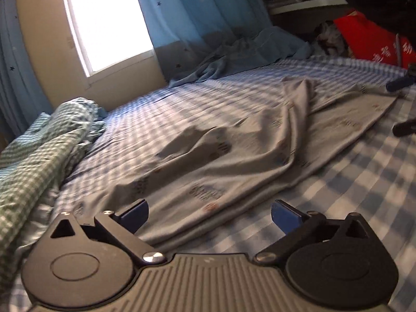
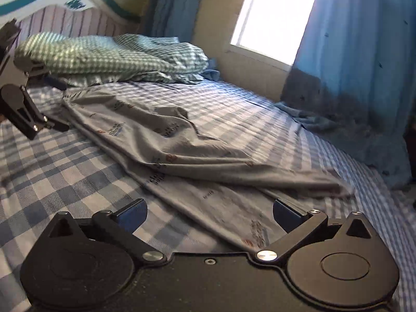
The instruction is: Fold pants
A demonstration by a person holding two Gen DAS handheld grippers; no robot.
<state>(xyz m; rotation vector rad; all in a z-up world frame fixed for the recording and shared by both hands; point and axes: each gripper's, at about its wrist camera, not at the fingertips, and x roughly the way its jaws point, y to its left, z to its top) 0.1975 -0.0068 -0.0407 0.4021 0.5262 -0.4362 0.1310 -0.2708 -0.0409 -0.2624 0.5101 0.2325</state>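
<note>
While the left wrist camera looks down the bed, one pair of pants point(image 1: 234, 140) lies stretched across the blue-checked sheet point(image 1: 364, 176), grey with small printed marks, rumpled into a ridge along the middle and flatter toward the far end. Left gripper point(image 1: 209, 215) hangs released, jaws spread wide, nothing between its two blue pads. Far right, two dark fingertips of the right gripper point(image 1: 401, 104) peek in, also apart. One window point(image 1: 104, 18), a blue curtain point(image 1: 197, 20), a red bag point(image 1: 374, 41) seen only here. Over to the right wrist view: same pants point(image 2: 182, 140) run diagonally, one layer folded over another. Right gripper point(image 2: 209, 215) is released, empty. Only here: a headboard point(image 2: 78, 18) and the green-checked bedding point(image 2: 109, 54) in full
</note>
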